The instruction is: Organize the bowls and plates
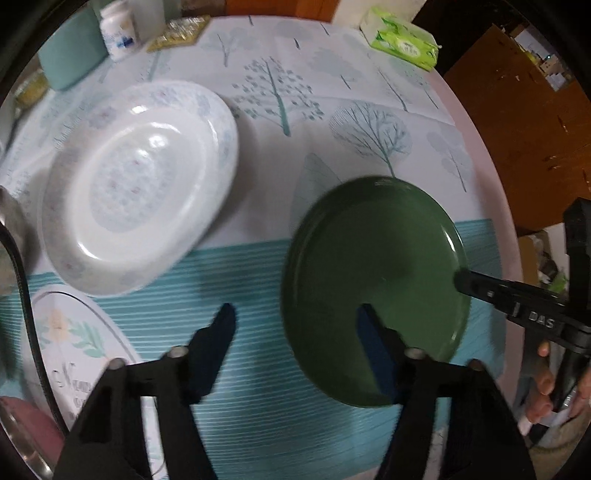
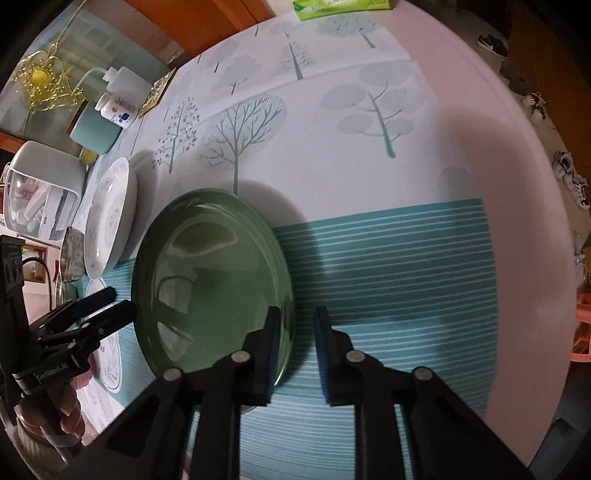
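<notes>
A dark green plate (image 1: 373, 288) lies flat on the tree-print tablecloth, between both grippers. My left gripper (image 1: 295, 314) stands open astride its left rim, one finger over the plate and the other over the cloth. In the right wrist view my right gripper (image 2: 297, 317) straddles the right rim of the green plate (image 2: 210, 280) with only a narrow gap. Its left pad is over the plate, and cloth shows between the rim and the right pad. A white oval dish (image 1: 136, 184) with a faint blue pattern sits to the left.
A flat white plate with a leaf print (image 1: 74, 350) lies at the near left, beside a metal bowl (image 1: 22, 435). A teal container (image 1: 70, 55), a white bottle (image 1: 118, 29) and a green tissue packet (image 1: 402, 37) stand at the back. The table's round edge (image 2: 517, 258) curves along the right.
</notes>
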`<state>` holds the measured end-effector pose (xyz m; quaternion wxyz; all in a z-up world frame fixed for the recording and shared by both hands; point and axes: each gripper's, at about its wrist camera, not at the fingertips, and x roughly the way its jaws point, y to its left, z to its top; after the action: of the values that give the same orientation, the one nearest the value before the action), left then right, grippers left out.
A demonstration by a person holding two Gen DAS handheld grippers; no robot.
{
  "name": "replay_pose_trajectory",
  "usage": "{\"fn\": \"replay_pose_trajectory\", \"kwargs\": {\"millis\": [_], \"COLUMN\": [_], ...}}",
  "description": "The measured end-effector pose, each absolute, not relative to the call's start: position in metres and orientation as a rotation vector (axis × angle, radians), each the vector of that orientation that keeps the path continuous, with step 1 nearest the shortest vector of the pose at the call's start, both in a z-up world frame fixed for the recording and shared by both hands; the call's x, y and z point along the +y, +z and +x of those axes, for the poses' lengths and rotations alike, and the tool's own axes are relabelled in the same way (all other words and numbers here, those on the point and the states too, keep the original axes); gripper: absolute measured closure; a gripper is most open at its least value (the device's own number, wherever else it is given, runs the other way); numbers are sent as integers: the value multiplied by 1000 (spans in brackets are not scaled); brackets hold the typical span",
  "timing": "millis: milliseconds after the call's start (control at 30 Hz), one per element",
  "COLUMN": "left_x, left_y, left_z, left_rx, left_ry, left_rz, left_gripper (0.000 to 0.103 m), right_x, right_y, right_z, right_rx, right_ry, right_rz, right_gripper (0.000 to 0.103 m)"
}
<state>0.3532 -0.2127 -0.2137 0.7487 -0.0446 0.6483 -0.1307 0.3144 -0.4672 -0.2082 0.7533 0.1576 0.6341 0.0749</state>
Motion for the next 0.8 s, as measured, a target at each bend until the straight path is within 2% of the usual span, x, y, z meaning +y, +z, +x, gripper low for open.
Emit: {"fn": "replay_pose_trajectory", "kwargs": {"millis": [100,167,267,533,800], "left_x": [-215,-216,-215,-209,-201], "left_y": [-221,-224,-227,-219,-178], "left_z": [354,353,354,344,311], "left_rx": [1449,1456,1449,1437,1394], "left_ry": [-309,-303,-273,-270,-304], "left_rz": [-124,-122,-100,-125,-81], "left_gripper": [64,80,92,92,92], "right_x": [-466,-465,-463,-463,-457], "right_y": [-211,-210,-210,-201,-174], "right_z": [315,316,316,305,281], "right_rx": [1391,1389,1384,1369,1344], "right_ry": [184,183,180,185,212], "right_rz": [369,368,355,365,388], "right_gripper": [95,95,95,95,95]}}
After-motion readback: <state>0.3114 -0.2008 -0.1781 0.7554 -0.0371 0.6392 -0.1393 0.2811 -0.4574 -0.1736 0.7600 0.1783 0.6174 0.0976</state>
